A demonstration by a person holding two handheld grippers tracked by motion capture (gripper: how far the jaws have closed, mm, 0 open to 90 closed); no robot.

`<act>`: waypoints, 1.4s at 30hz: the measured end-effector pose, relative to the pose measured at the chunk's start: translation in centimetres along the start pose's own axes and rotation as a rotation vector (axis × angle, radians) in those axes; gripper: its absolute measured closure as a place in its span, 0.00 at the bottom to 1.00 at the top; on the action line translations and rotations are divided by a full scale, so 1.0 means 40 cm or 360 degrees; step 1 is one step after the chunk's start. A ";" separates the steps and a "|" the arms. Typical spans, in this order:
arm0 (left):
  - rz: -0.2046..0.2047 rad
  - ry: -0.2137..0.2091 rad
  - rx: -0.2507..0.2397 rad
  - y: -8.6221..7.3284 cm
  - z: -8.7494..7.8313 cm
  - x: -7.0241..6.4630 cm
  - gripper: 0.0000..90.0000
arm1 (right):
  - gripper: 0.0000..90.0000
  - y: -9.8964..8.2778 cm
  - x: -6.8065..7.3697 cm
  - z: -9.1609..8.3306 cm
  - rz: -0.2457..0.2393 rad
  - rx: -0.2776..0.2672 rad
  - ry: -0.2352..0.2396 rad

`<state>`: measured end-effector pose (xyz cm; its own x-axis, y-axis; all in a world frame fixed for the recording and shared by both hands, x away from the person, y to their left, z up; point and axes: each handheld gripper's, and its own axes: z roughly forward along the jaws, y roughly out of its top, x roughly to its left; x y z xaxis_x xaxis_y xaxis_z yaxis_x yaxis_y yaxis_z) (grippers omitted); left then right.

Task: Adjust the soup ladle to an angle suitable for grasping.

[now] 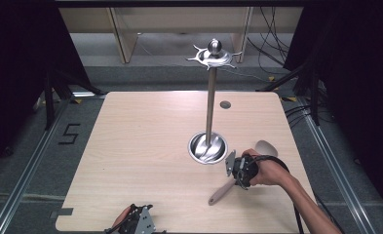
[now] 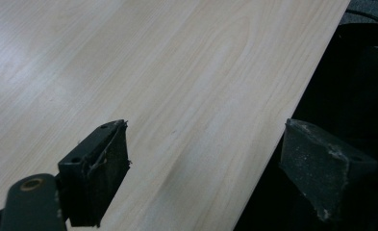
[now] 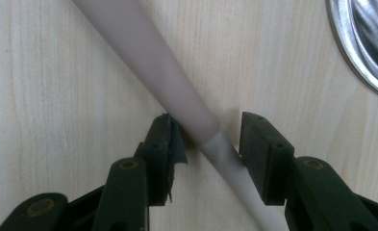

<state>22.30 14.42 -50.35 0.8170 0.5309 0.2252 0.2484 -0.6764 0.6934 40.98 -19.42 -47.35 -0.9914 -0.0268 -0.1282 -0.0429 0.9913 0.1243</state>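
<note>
**Spoon handle between your right tongs, grip not yet made**

Nearest you, at the counter's (image 1: 130, 141) near edge toward its left corner, your left tongs (image 2: 203, 166) sit released, jaws wide apart with nothing but bare wood and the counter's edge between them.

Further in, near the right edge, your right tongs (image 3: 208, 144) straddle the handle of the spoon (image 3: 177, 94), at the point where its thicker grey grip meets the thinner stem. One pad looks to be at or touching the handle; the other stands just off it, so call it unclamped for now. The spoon (image 1: 228, 187) lies flat on the counter, its handle end pointing toward the near edge and its bowl toward the right edge beyond your hand.

Past that, near the counter's centre, the hanging stand (image 1: 209, 105) rises from its round steel base (image 1: 207, 147), just beside your right tongs. Its hooks at the top carry nothing.

So you are early on: the spoon is reached. Clamping, lifting and, likely, hanging it on a hook remain.
</note>
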 end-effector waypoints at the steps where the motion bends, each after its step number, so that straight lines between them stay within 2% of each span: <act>1: 0.0002 0.0013 -0.0002 0.000 0.001 0.000 0.18 | 0.64 0.000 0.000 0.000 0.0000 0.0000 0.0000; 2: 0.0017 0.0007 0.0026 0.001 -0.003 0.001 0.18 | 0.64 -0.001 0.000 0.001 0.0011 0.0006 0.0002; 6: 0.0028 0.0002 0.0026 0.002 -0.003 -0.001 0.18 | 0.65 -0.001 -0.003 0.001 -0.0002 0.0006 0.0025; 7: 0.0028 0.0001 0.0022 0.003 -0.003 -0.001 0.18 | 0.64 -0.001 0.001 -0.002 0.0061 0.0031 0.0026; 8: 0.0024 0.0000 0.0020 0.002 -0.003 -0.002 0.18 | 0.64 -0.002 -0.004 0.001 0.0039 -0.0013 0.0020; 10: 0.0025 0.0002 0.0021 0.002 -0.004 -0.001 0.18 | 0.64 -0.005 -0.005 0.002 0.0053 -0.0022 0.0022; 12: 0.0023 0.0000 0.0024 0.002 -0.004 0.001 0.18 | 0.68 -0.004 -0.004 0.000 0.0164 -0.0017 0.0019; 13: 0.0024 0.0001 0.0025 0.002 -0.004 0.000 0.18 | 0.70 -0.004 -0.005 0.000 0.0163 -0.0011 0.0002; 14: 0.0026 0.0001 0.0024 0.002 -0.004 0.000 0.18 | 0.72 -0.005 -0.004 -0.002 0.0205 -0.0006 0.0018; 15: 0.0026 0.0001 0.0024 0.002 -0.004 0.000 0.18 | 0.72 -0.005 -0.004 -0.002 0.0205 -0.0006 0.0018; 16: 0.0026 0.0001 0.0023 0.002 -0.004 0.000 0.18 | 0.77 -0.005 -0.005 -0.007 0.0250 0.0010 -0.0009; 17: 0.0025 0.0000 0.0022 0.003 -0.004 0.000 0.18 | 0.77 -0.005 -0.005 -0.007 0.0250 0.0010 -0.0009; 19: 0.0024 0.0000 0.0023 0.003 -0.004 0.000 0.18 | 0.82 -0.009 -0.005 -0.010 0.0313 0.0021 0.0004; 21: 0.0031 -0.0006 0.0028 0.003 -0.004 0.000 0.18 | 0.85 -0.012 -0.006 -0.012 0.0329 0.0035 0.0007; 31: 0.0025 0.0003 0.0025 0.002 -0.004 0.000 0.18 | 0.85 -0.012 -0.007 -0.006 0.0324 0.0054 -0.0019; 36: 0.0027 -0.0004 0.0027 0.002 -0.003 -0.002 0.18 | 0.85 -0.012 -0.010 -0.004 0.0335 0.0060 -0.0003; 37: 0.0024 -0.0006 0.0024 0.002 -0.003 -0.003 0.18 | 0.85 -0.012 -0.014 -0.002 0.0317 0.0058 -0.0003; 38: 0.0025 -0.0004 0.0022 0.002 -0.004 -0.003 0.18 | 0.85 -0.010 -0.014 -0.004 0.0342 0.0078 0.0021; 39: 0.0028 -0.0003 0.0021 0.002 -0.004 -0.002 0.18 | 0.85 -0.011 -0.018 -0.001 0.0317 0.0067 0.0014; 41: 0.0019 -0.0014 0.0016 0.002 -0.004 -0.001 0.18 | 0.85 -0.011 -0.022 0.000 0.0316 0.0070 0.0032; 42: 0.0027 0.0003 0.0018 0.002 -0.005 -0.001 0.18 | 0.85 -0.011 -0.022 -0.001 0.0317 0.0071 0.0035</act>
<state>22.20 14.45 -50.18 0.8200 0.5205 0.2382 0.2406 -0.6910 0.6816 41.88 -19.82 -47.27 -0.9823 0.1678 -0.0837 0.1592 0.9820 0.1012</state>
